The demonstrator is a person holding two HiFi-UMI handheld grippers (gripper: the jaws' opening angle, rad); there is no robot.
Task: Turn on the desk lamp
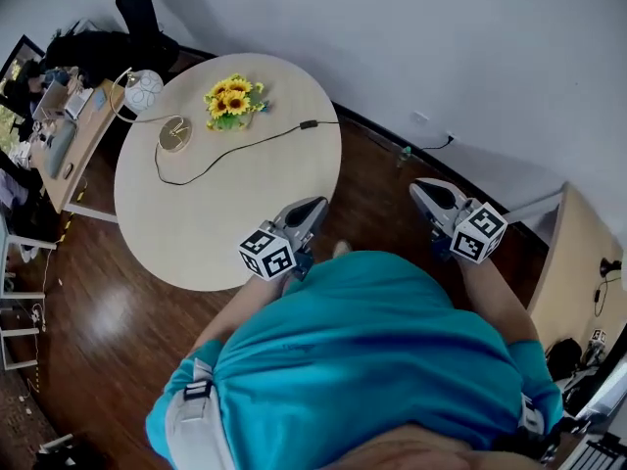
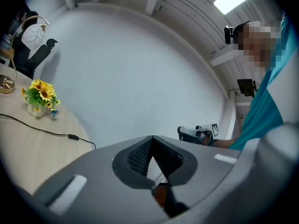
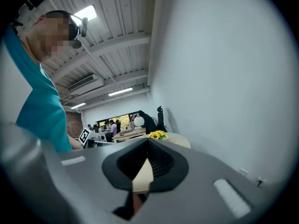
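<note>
1. The desk lamp [image 1: 144,90] had a white globe shade hung from a thin gold arc and a round gold base [image 1: 174,133].
2. It stood upright near the far left edge of the round pale wooden table [image 1: 225,223].
3. Its black cord [image 1: 235,150] trailed across the tabletop to an inline switch [image 1: 309,123].

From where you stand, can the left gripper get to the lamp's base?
Probably not without stepping closer. The left gripper hangs at the table's near edge, the lamp base stands at the far side. Only the cord lies between.
</note>
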